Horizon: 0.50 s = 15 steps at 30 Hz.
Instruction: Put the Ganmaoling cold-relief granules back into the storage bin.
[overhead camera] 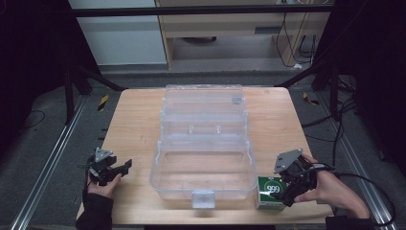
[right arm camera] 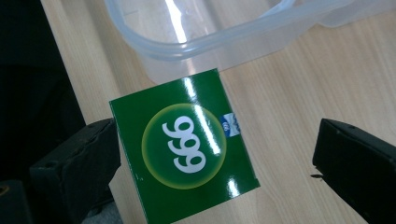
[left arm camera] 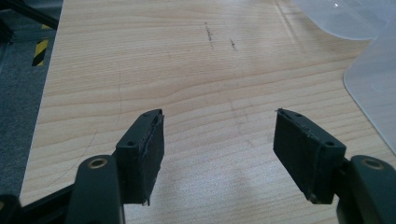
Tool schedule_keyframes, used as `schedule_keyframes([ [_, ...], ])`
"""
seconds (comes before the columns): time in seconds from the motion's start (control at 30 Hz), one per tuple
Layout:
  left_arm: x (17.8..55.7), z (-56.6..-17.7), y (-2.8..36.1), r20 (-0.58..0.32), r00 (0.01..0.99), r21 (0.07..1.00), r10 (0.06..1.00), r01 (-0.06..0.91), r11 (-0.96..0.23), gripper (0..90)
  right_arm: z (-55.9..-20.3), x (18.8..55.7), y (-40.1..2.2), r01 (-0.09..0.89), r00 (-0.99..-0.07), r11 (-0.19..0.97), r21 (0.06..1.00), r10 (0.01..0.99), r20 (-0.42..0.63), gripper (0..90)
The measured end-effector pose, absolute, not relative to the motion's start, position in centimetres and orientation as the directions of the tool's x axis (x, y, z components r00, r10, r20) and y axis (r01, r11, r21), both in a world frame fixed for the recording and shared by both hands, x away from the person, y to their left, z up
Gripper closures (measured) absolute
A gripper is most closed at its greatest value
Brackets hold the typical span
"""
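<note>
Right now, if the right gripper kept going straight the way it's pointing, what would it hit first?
Most likely the green box, which lies between the right gripper's open jaws; just past it stands the clear plastic container. How far off is hard to judge.

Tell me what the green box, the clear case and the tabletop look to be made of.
Green box: probably glossy printed cardboard; sharp folded edges, light glare on its face.
Clear case: see-through moulded plastic, slightly frosted; the table shows through its walls.
Tabletop: pale wood or wood-look laminate, matte, with visible grain lines and a few scuffs.
</note>
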State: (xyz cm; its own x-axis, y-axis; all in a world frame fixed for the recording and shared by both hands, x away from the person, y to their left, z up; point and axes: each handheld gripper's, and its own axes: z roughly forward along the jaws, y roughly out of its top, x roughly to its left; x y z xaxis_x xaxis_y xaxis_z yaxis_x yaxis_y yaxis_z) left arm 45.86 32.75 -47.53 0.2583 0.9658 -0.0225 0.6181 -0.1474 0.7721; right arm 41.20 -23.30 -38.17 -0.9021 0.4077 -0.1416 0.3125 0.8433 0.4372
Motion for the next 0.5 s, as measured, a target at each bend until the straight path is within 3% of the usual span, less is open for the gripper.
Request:
schedule_keyframes([
  [0.5,45.9,-47.5,32.7,-0.018,0.260,0.770,0.965,0.619,-0.152,32.9,-39.8,41.0,-22.6,0.279,-0.931,0.890,0.360,0.342,-0.125,0.8],
])
